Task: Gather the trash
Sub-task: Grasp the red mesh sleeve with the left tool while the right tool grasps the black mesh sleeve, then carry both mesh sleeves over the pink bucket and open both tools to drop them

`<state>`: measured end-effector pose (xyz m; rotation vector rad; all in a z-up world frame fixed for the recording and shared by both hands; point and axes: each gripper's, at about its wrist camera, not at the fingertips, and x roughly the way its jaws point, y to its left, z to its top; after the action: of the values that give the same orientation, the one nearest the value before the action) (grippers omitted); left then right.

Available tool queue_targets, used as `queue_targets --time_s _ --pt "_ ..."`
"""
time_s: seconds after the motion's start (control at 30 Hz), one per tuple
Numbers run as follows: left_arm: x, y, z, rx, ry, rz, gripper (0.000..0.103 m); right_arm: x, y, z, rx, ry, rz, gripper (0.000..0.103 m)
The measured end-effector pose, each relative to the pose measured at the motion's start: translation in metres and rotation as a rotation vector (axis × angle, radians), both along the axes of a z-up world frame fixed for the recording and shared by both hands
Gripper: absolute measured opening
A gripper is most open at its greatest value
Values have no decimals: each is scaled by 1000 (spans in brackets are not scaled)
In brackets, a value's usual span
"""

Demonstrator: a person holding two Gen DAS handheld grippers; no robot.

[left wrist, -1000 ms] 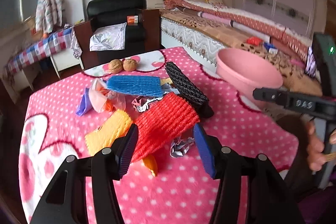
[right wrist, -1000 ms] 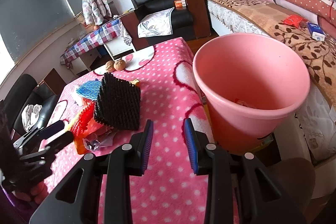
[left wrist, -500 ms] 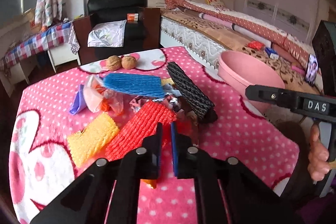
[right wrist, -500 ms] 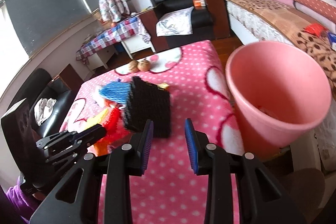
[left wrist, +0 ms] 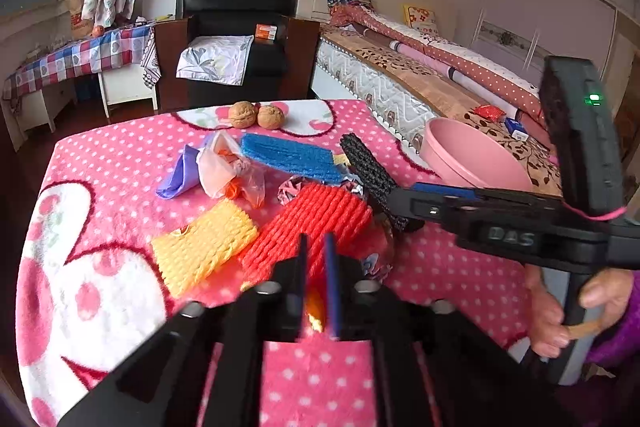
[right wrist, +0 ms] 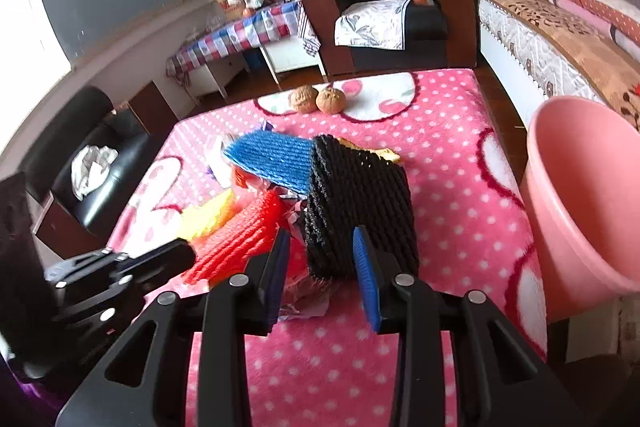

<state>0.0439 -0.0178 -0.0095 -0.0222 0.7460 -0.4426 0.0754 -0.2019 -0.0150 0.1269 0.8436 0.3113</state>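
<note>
Left gripper (left wrist: 314,263) pinched on red foam net (left wrist: 308,223)'s near edge; right gripper (right wrist: 320,267) open around black foam net (right wrist: 360,207). Thin pinch may slip before pink bucket (right wrist: 580,195) beside table.

The left tongs (left wrist: 315,259) have their jaws drawn nearly together, with only a thin gap between the pads. The right tongs (right wrist: 322,263) stand with jaws apart, pointing forward and down. A bare hand (left wrist: 560,311) grips the right handle.
</note>
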Motion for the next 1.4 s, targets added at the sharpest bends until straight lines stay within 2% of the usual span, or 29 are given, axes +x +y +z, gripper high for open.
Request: queue_targets --time_s 0.03,0.07,0.17,0.2,0.23,0.43,0.53,0.67,0.87,1.1,1.4 --pt "0 1 0 4 1 2 36 1 1 -2 -13 -1 -6 33" --pt "-1 0 0 10 -3 8 42 3 1 -4 -20 -1 -18 33" --pt "0 -3 0 19 -5 -5 44 7 -3 -10 -22 24 -30 31" --pt "1 -5 -1 26 -3 -9 44 7 -3 -12 -26 28 -31 25" --pt "2 -8 -2 42 -3 -16 44 7 -4 -13 -34 34 -32 15" --pt "6 -21 -12 158 -22 -35 44 1 -18 -8 7 14 -42 11" --pt "9 -24 -15 183 -22 -36 44 -3 -26 0 51 -2 -35 11" --pt "15 -23 -16 193 -4 -25 24 -7 -34 10 99 -22 -35 11" --pt "20 -14 -6 142 27 1 12 -11 -48 17 144 -35 -38 11" --pt "22 -8 28 18 36 25 12 -14 -67 27 181 -70 -64 11" --pt "28 -55 68 -42 -38 -62 11 -21 -107 37 158 -125 -164 11"
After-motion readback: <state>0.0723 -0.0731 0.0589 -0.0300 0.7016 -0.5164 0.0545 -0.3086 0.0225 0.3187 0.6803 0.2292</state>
